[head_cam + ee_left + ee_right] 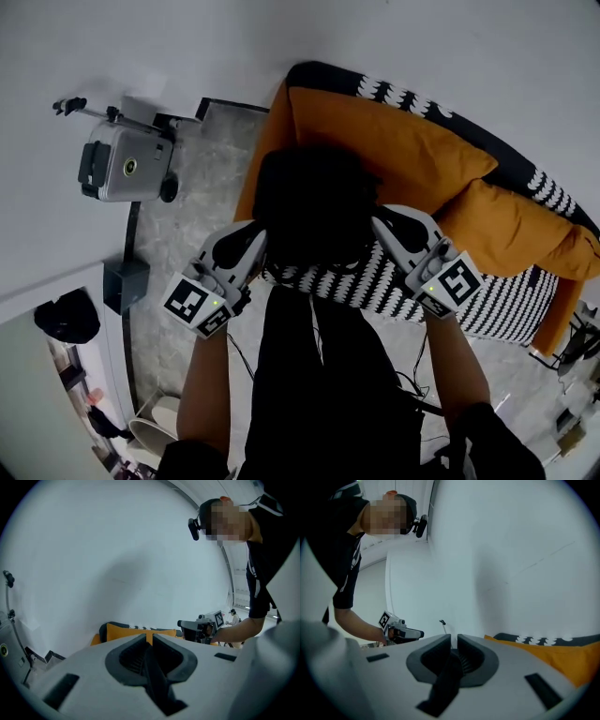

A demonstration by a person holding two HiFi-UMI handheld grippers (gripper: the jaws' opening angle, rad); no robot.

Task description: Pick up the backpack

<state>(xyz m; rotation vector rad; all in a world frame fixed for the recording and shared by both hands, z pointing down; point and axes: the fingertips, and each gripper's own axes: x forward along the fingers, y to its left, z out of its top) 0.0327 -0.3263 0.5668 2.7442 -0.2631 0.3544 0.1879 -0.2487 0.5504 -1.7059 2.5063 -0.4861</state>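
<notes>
A black backpack (314, 202) hangs in front of me over the sofa, between my two grippers. My left gripper (261, 246) is at its left side and my right gripper (377, 225) at its right side; the bag hides both sets of fingertips in the head view. In the left gripper view the jaws (150, 641) are closed together with a black strap (158, 684) pinched between them. The right gripper view shows the same: jaws (453, 641) shut on a black strap (444, 686). The bag itself is out of sight in both gripper views.
An orange sofa (394, 141) with a black-and-white patterned cover (497, 305) lies below the bag. A silver wheeled suitcase (122, 164) stands at the left by the white wall, with a small dark box (125, 284) on the floor nearby. Cables trail at the lower right.
</notes>
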